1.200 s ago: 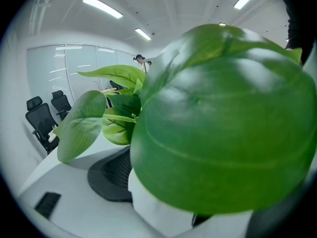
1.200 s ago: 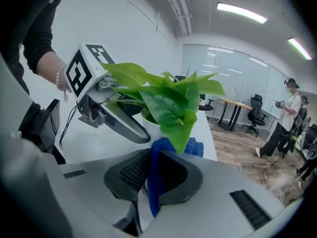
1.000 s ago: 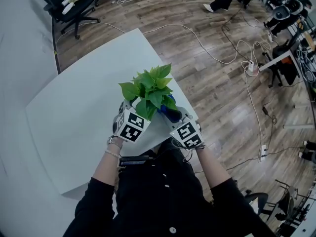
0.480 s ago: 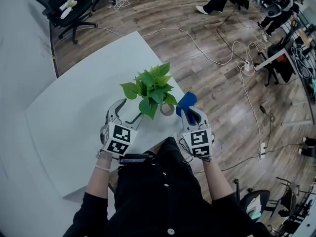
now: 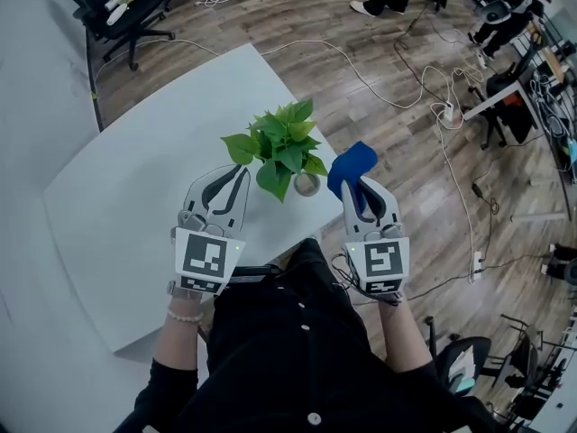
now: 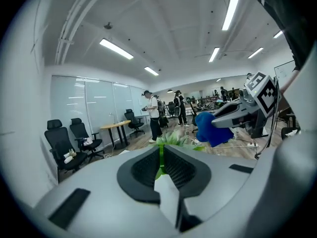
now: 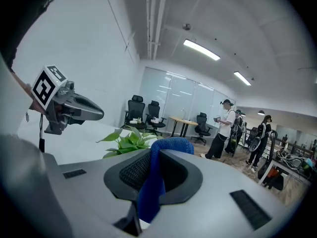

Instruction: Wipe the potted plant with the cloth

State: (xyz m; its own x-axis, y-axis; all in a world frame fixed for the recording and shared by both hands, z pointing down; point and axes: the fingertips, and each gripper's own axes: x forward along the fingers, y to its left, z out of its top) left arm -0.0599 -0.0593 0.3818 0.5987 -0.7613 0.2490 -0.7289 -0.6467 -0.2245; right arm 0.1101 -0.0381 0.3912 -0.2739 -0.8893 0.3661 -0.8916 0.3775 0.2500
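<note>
Right gripper (image 5: 361, 186) pinches the blue cloth (image 5: 352, 165), bunched past its jaws and raised just beside the potted plant (image 5: 281, 147) near the table (image 5: 117, 215) edge, placed for wiping leaves. Left gripper (image 5: 227, 175) jaws have just been closing, now together on nothing, maybe a hairline gap, free to steady the plant

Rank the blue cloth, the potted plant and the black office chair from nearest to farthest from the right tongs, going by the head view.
1. The blue cloth: clamped in the right tongs, sticking out past their tip.
2. The potted plant: on the white table, just left of the tongs.
3. The black office chair: far off, at the picture's top left.
</note>
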